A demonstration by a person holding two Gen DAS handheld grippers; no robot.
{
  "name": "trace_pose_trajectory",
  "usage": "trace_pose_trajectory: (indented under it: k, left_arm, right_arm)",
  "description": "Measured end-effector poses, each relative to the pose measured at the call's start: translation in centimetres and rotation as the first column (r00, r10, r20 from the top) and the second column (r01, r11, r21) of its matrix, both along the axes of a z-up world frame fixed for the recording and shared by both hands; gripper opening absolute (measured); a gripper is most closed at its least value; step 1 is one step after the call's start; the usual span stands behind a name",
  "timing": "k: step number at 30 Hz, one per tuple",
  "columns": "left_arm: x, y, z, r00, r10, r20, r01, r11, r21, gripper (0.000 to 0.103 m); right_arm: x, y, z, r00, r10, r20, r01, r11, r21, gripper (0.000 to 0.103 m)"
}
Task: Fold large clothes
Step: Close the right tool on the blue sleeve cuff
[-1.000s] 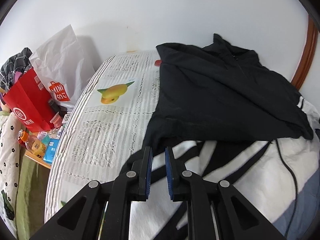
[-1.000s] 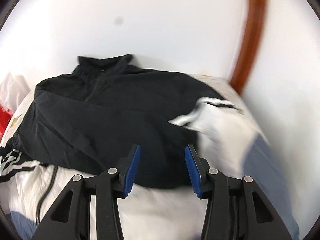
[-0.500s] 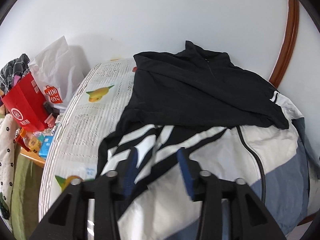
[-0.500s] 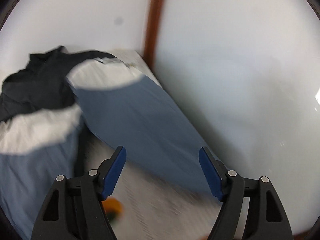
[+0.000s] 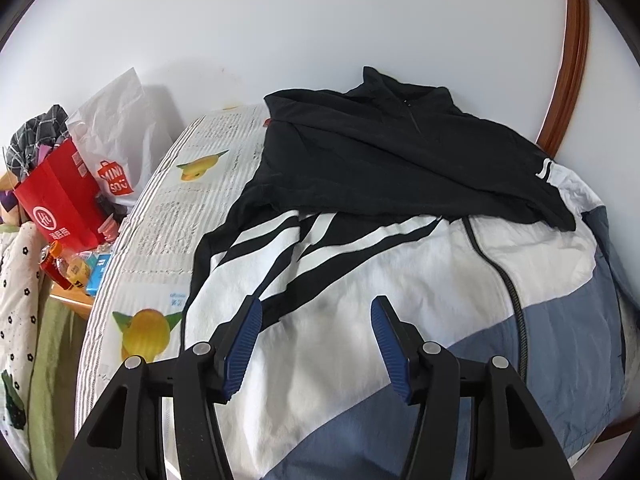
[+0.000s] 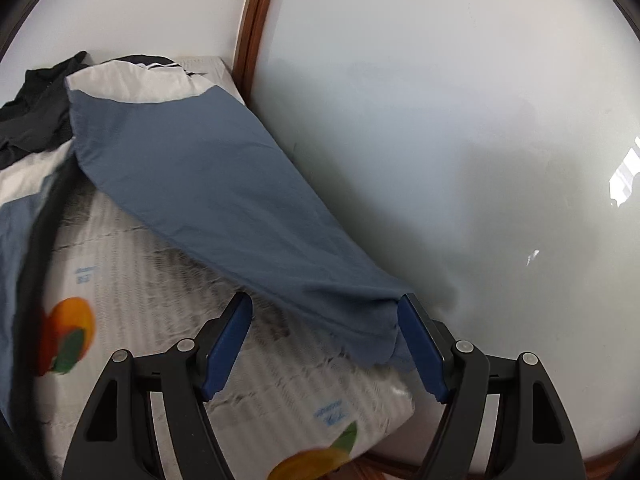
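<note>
A large white, blue and black striped jacket (image 5: 360,280) lies spread on the bed, with a black pullover (image 5: 384,160) lying over its upper part. My left gripper (image 5: 316,312) is open and empty above the jacket's white body. In the right wrist view the jacket's blue sleeve (image 6: 224,208) stretches along the wall. My right gripper (image 6: 326,312) is open around the sleeve's cuff end, with the jaws wide apart on either side of it.
The bed has a striped sheet (image 5: 168,216) with fruit prints. To its left are a red paper bag (image 5: 60,204), a white shopping bag (image 5: 116,136) and bottles on a low table. A white wall (image 6: 440,140) with a wooden frame (image 6: 252,32) runs along the right.
My left gripper opened and drew back from the black pullover's hem toward the jacket's body. My right gripper swung right from the pullover to the blue sleeve's cuff and opened wider.
</note>
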State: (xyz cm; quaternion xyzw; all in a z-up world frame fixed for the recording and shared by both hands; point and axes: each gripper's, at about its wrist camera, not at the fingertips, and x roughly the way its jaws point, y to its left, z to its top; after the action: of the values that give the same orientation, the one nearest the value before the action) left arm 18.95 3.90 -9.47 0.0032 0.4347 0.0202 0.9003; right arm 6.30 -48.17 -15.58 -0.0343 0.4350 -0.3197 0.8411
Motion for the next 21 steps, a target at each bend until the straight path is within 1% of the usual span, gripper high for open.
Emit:
trace_pose_trajectory:
  k: [1, 2, 3, 5, 8, 12, 18, 21]
  left_arm:
    - [-0.1, 0.1, -0.1, 1.0, 0.003, -0.001, -0.003, 1.0, 0.003, 0.054]
    - [-0.2, 0.4, -0.2, 1.0, 0.007, -0.003, -0.007, 1.0, 0.008, 0.055]
    - [-0.3, 0.6, -0.3, 1.0, 0.013, -0.006, -0.013, 1.0, 0.015, 0.055]
    - [-0.4, 1.1, -0.6, 1.0, 0.021, -0.009, -0.02, 0.999, 0.025, 0.055]
    - [-0.6, 2.2, -1.1, 0.999, 0.042, -0.023, -0.042, 0.999, 0.026, 0.055]
    - [-1.0, 3.5, -1.6, 0.998, 0.067, -0.014, -0.067, 0.997, 0.033, 0.055]
    - [-1.3, 5.3, -2.4, 0.996, 0.085, -0.028, -0.085, 0.996, -0.002, 0.055]
    - [-1.4, 6.0, -2.6, 0.996, 0.089, -0.029, -0.089, 0.996, -0.009, 0.055]
  right_arm:
    - [0.3, -0.3, -0.2, 1.0, -0.005, -0.008, 0.005, 1.0, 0.001, 0.053]
    - [0.8, -0.7, -0.3, 1.0, -0.013, -0.017, 0.013, 1.0, 0.005, 0.032]
    - [1.2, -0.9, -0.2, 1.0, -0.019, -0.019, 0.019, 1.0, 0.009, 0.016]
    - [1.8, -0.9, 0.5, 1.0, -0.026, 0.002, 0.026, 1.0, 0.003, 0.007]
    - [1.7, 0.3, 3.0, 0.998, -0.007, 0.058, 0.009, 0.999, -0.038, 0.004]
    - [3.0, 2.8, 6.5, 0.99, 0.042, 0.131, -0.034, 0.997, -0.068, 0.004]
    - [6.8, 7.3, 10.3, 0.967, 0.122, 0.224, -0.122, 0.992, -0.015, 0.004]
    - [8.7, 9.8, 11.3, 0.958, 0.159, 0.241, -0.164, 0.986, 0.001, 0.003]
